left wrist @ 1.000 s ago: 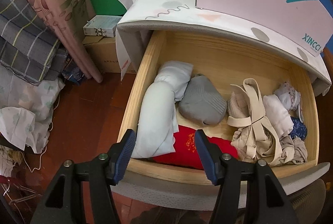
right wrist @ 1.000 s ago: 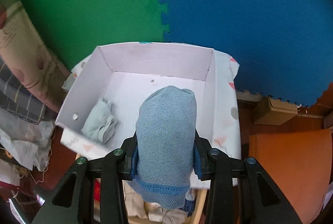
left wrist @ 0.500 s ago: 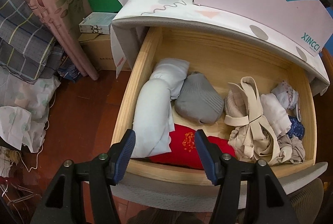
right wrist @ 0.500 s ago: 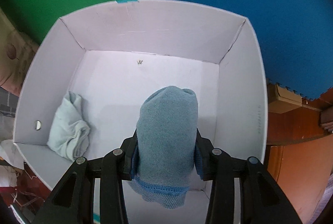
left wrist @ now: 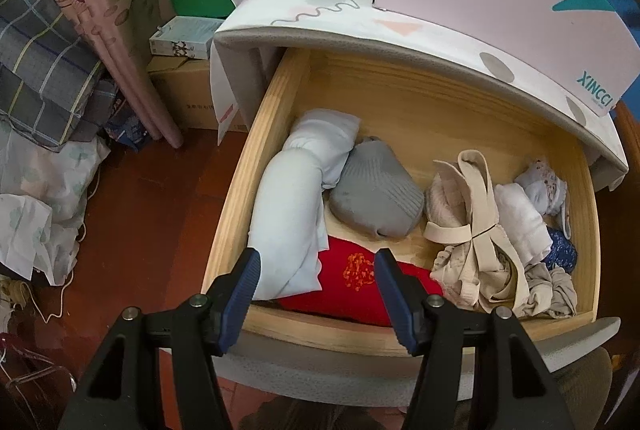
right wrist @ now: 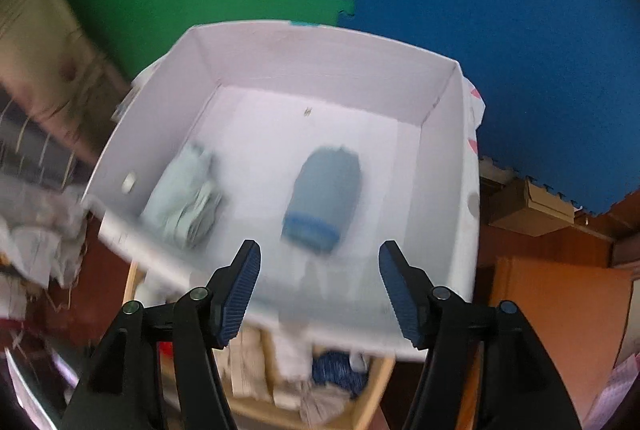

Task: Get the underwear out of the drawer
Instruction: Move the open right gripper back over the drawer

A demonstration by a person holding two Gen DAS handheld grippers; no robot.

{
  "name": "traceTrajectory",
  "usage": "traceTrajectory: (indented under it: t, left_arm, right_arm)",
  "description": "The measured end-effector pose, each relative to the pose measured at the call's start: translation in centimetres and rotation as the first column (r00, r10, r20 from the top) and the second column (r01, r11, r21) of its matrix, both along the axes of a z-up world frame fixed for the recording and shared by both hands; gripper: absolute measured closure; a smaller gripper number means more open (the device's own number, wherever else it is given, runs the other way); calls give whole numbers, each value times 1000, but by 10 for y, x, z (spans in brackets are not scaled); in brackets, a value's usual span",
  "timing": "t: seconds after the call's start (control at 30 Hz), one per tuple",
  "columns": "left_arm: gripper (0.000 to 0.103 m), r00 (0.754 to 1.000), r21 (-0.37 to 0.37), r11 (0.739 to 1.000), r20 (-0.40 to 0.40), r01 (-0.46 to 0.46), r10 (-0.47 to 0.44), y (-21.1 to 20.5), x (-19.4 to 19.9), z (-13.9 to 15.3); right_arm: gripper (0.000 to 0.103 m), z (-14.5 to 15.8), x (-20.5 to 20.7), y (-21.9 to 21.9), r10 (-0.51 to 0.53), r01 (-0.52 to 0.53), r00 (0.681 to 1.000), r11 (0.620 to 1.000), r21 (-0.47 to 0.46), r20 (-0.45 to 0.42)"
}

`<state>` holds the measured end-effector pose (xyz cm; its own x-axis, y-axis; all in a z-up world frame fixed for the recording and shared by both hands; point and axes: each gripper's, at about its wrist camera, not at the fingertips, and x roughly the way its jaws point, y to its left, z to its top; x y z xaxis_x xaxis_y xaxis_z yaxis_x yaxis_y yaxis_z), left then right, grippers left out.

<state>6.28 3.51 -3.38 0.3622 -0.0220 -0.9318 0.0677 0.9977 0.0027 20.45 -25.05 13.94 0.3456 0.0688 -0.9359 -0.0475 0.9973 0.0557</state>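
Right gripper [right wrist: 319, 261] fingers just sprung wide, nothing between them, blue underwear [right wrist: 323, 199] lying in the white box [right wrist: 448, 166] marked XINCCI, left gripper [left wrist: 316, 270] fingers half open, empty, over the drawer [left wrist: 256, 166] of folded clothes

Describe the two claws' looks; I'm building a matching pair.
Both match: the left claw and right claw have black, angular, strut-like arms with round silver screws, tipped with dark blue ribbed pads. No cables, markings or sleeves are visible.
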Motion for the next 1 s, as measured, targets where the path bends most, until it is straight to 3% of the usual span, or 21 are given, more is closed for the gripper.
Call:
traceTrajectory:
  t: [0.13, 0.43, 0.57, 0.73, 1.0]
  left_arm:
    - [42, 1000, -17, 1000, -9, -12, 12, 4, 0, -1]
    - [42, 1000, -21, 1000, -13, -22, 22, 8, 1, -2]
    - [42, 999, -28, 999, -20, -26, 25, 10, 1, -3]
    - [42, 999, -36, 999, -27, -22, 21, 10, 2, -4]
    - [42, 999, -54, 998, -47, -13, 10, 9, 4, -7]
  right_arm:
    - [41, -7, -43, -3, 37, -37, 998, 999, 0, -53]
    - [38, -116, -104, -3, 39, -40, 948, 999, 5, -315]
    - [27, -171, -115, 2, 13, 12, 909, 998, 58, -417]
    - [21, -204, -113, 7, 0, 52, 882, 994, 98, -472]
    - [16, -248, -115, 21, 3, 9, 832, 1000, 18, -555]
